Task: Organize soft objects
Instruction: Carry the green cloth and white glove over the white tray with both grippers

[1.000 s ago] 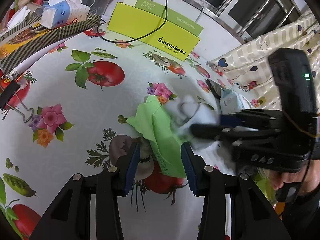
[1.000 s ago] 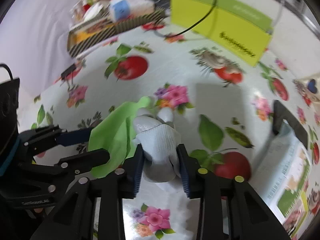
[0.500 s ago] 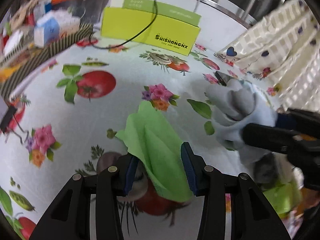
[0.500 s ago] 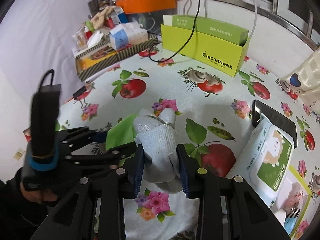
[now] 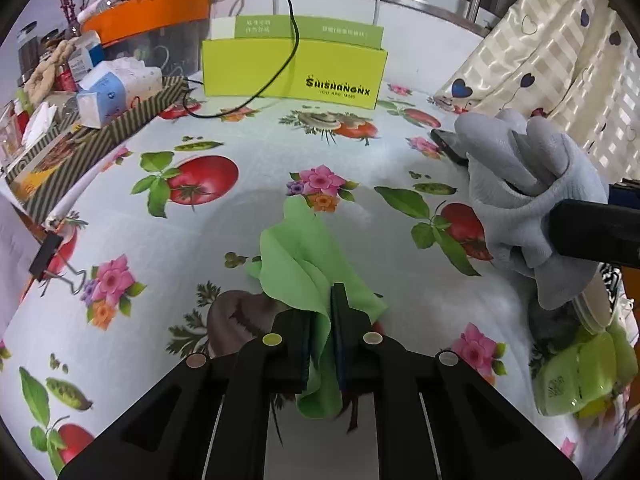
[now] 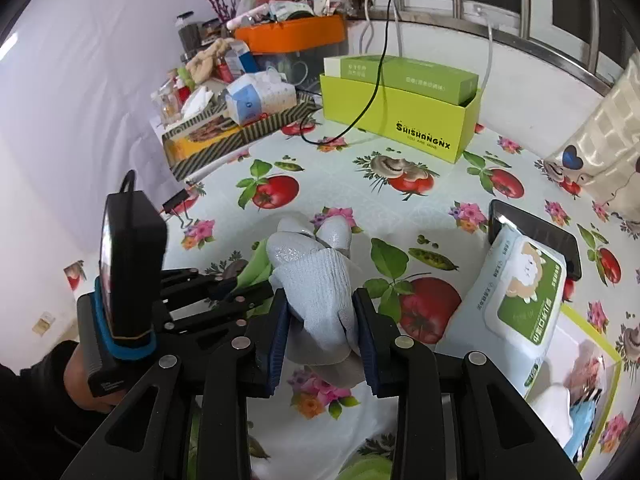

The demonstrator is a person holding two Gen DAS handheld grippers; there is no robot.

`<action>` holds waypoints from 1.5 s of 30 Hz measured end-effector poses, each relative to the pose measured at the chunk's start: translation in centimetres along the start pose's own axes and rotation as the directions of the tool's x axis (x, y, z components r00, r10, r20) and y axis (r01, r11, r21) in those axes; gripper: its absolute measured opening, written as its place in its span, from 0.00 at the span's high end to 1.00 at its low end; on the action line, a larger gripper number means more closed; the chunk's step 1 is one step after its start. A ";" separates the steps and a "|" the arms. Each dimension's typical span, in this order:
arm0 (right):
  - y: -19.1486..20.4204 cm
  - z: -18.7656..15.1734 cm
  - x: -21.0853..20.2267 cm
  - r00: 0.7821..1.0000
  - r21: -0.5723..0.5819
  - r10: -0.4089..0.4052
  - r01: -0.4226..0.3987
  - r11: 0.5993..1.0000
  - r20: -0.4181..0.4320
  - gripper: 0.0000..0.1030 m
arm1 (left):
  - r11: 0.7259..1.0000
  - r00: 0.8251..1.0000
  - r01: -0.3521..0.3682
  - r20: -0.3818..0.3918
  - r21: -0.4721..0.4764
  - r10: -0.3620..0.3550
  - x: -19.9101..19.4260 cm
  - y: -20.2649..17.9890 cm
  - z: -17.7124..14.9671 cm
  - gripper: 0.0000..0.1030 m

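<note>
A green cloth (image 5: 296,256) lies crumpled on the flowered tablecloth, its near fold standing up. My left gripper (image 5: 322,320) has its jaws closing on that fold, and the pads press on it. In the right wrist view the left gripper (image 6: 240,290) shows at lower left, with a strip of green cloth (image 6: 256,268) beside it. A pale grey knit glove (image 6: 316,280) hangs between the pads of my right gripper (image 6: 322,320), which is shut on it. From the left wrist view the glove (image 5: 520,184) is held above the table at right.
A lime-green box (image 5: 292,68) with a cable over it stands at the back. A striped tray (image 5: 112,128) of clutter fills the back left. A wipes pack (image 6: 520,300) lies on a phone (image 6: 532,232) at right. A binder clip (image 5: 52,256) lies at left.
My left gripper's jaws went from wide open to shut on the green cloth. My right gripper carried the glove up and off to the right, away from the cloth.
</note>
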State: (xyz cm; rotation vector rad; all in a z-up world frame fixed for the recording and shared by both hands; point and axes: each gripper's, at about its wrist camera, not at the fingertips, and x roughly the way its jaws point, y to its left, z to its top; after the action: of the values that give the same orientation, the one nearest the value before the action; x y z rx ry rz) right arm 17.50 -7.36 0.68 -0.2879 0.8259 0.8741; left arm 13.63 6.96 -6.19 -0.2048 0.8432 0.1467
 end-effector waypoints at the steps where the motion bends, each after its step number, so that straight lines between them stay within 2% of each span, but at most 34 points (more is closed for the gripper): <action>1: 0.0 -0.2 -0.2 1.000 0.007 0.000 0.000 1.000 0.005 0.70 | 1.000 1.000 0.003 0.008 -0.003 -0.003 -0.5 0.1 -0.1 0.91; 10: 0.8 -1.4 -2.1 0.999 0.038 0.011 -0.013 0.999 0.044 0.70 | 1.000 0.997 0.029 0.069 -0.008 -0.028 -4.1 0.0 -0.5 0.91; 20: 0.8 -2.9 -5.5 0.993 0.089 -0.003 -0.007 0.996 0.116 0.70 | 0.990 0.983 0.138 0.125 -0.020 -0.134 -7.7 0.0 -1.1 0.91; 26: 0.4 -4.0 -6.8 0.990 0.118 -0.011 -0.006 0.993 0.143 0.70 | 0.985 0.975 0.174 0.140 -0.011 -0.171 -8.8 -0.6 -1.1 0.91; 35: -1.3 -5.2 -9.0 0.980 0.172 -0.041 0.007 0.985 0.197 0.70 | 0.977 0.966 0.209 0.151 0.026 -0.211 -9.9 -2.3 -0.6 0.91; 45: -5.0 -7.1 -13.3 0.955 0.254 -0.117 0.046 0.966 0.272 0.70 | 0.965 0.951 0.246 0.169 0.087 -0.258 -11.3 -5.5 0.3 0.91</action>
State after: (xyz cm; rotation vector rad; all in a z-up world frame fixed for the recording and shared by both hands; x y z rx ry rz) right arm 12.81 -21.76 5.31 0.0227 0.6390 0.7061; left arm 7.54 1.18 3.20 -0.2332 0.6347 -0.1012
